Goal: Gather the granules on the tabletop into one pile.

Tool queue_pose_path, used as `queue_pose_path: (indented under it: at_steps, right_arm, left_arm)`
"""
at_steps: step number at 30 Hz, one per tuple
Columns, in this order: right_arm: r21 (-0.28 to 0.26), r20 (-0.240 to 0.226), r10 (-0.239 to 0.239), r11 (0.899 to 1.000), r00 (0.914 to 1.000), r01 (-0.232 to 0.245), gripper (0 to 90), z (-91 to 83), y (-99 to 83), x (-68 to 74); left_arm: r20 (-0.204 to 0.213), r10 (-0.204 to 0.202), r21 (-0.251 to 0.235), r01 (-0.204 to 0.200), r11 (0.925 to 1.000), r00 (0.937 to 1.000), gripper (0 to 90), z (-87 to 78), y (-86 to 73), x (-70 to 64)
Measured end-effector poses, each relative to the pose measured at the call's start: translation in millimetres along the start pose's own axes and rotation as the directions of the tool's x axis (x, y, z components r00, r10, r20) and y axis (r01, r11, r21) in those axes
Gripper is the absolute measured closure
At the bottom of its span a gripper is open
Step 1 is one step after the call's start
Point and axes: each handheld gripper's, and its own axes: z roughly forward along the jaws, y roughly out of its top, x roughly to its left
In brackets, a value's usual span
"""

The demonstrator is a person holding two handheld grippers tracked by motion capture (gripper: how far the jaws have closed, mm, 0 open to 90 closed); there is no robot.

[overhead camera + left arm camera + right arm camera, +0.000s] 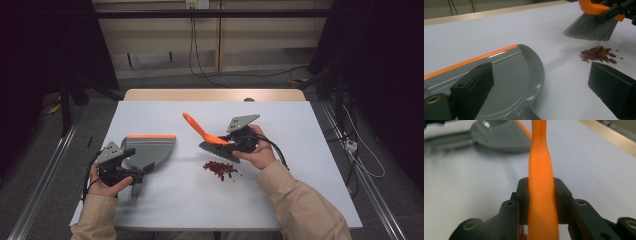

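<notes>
High view: the right gripper (239,141) holds a brush (210,138) by its orange handle, bristles down on the bench (300,165), just at 12 o'clock of a small heap of red bits (220,169). The left gripper (120,167) sits at the handle end of a grey dustpan (149,151), whose orange-edged lip faces 12 o'clock; the pan lies well to 9 o'clock of the heap. By my reading the sweep is about to start: brush in hand, pan not yet placed. The next move calls for bringing the pan's lip close to the heap, then pushing the bits toward it with the bristles.

Left gripper view: its jaws stand spread wide, nothing between them. The dustpan (511,82) lies under and just past the near jaw, its handle running down between the jaws at 6 o'clock. The heap (597,54) lies at 2 o'clock, apart from the pan, with the bristles (590,28) hanging just beyond it.

Right gripper view: the jaws pinch the brush (541,195) handle on both sides, firmly pressed against it; the handle rises toward 12 o'clock. The dustpan (499,137) lies blurred at 11 o'clock, well apart.
</notes>
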Motion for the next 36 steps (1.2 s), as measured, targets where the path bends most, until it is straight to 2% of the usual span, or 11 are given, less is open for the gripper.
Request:
queue_pose_path:
  at_steps: [2, 5, 8, 11, 12, 17, 25, 26, 29, 34, 36]
  right_arm:
    - [-0.027, 0.030, 0.088, 0.996, 0.9957, -0.087, 71.1, -0.6, 3.5, 3.4]
    - [-0.061, 0.070, 0.180, 0.983, 0.9812, -0.176, 71.1, 4.4, 9.2, 14.0]
    - [-0.108, 0.068, 0.280, 0.956, 0.9576, -0.272, 71.1, 14.8, 14.2, 22.9]
    - [-0.118, 0.065, 0.329, 0.940, 0.9422, -0.320, 71.1, 26.9, 17.1, 28.8]
    - [-0.120, 0.063, 0.352, 0.932, 0.9338, -0.343, 71.1, 30.5, 17.5, 30.1]
    - [-0.140, 0.038, 0.408, 0.906, 0.9123, -0.399, 71.1, 40.7, 19.2, 33.5]
    - [-0.153, 0.043, 0.457, 0.882, 0.8887, -0.446, 71.1, 49.1, 17.8, 33.2]
    - [-0.156, 0.040, 0.456, 0.882, 0.8890, -0.445, 71.1, 51.2, 17.7, 33.4]
    - [-0.156, 0.013, 0.479, 0.868, 0.8779, -0.471, 71.1, 58.1, 16.9, 33.6]
    - [-0.133, 0.041, 0.485, 0.869, 0.8738, -0.476, 71.1, 71.4, 13.3, 34.6]
    - [-0.127, 0.070, 0.478, 0.875, 0.8756, -0.468, 71.1, 73.8, 11.5, 32.7]
  left_arm:
    - [0.000, -0.001, -0.001, 0.001, 1.0000, 1.0000, 6.4, 0.0, 0.1, 0.0]
    - [0.000, 0.002, -0.005, -0.002, 1.0000, 1.0000, 6.3, -0.4, 0.9, -0.4]
    - [0.002, 0.004, -0.007, -0.004, 1.0000, 1.0000, 6.3, -1.3, 1.7, -1.1]
    - [0.005, 0.002, -0.013, -0.002, 0.9999, 1.0000, 6.4, -1.9, 1.8, -1.3]
    - [0.005, 0.003, -0.011, -0.003, 0.9999, 1.0000, 6.4, -2.2, 1.9, -1.2]
    - [0.004, -0.001, -0.010, 0.001, 0.9999, 1.0000, 6.4, -1.8, 1.6, -0.7]
    - [0.001, -0.003, -0.008, 0.003, 1.0000, 1.0000, 6.3, -1.6, 1.5, -0.5]
    - [0.001, -0.002, -0.007, 0.002, 1.0000, 1.0000, 6.3, -1.5, 1.5, -0.6]
    - [0.000, 0.004, -0.004, -0.004, 1.0000, 1.0000, 6.3, -0.9, 1.5, -0.5]
    - [-0.003, 0.011, 0.000, -0.011, 0.9999, 0.9999, 6.3, 0.2, 1.3, -1.9]
    - [-0.001, 0.012, 0.002, -0.012, 0.9999, 0.9999, 6.3, 0.7, 1.2, -2.2]
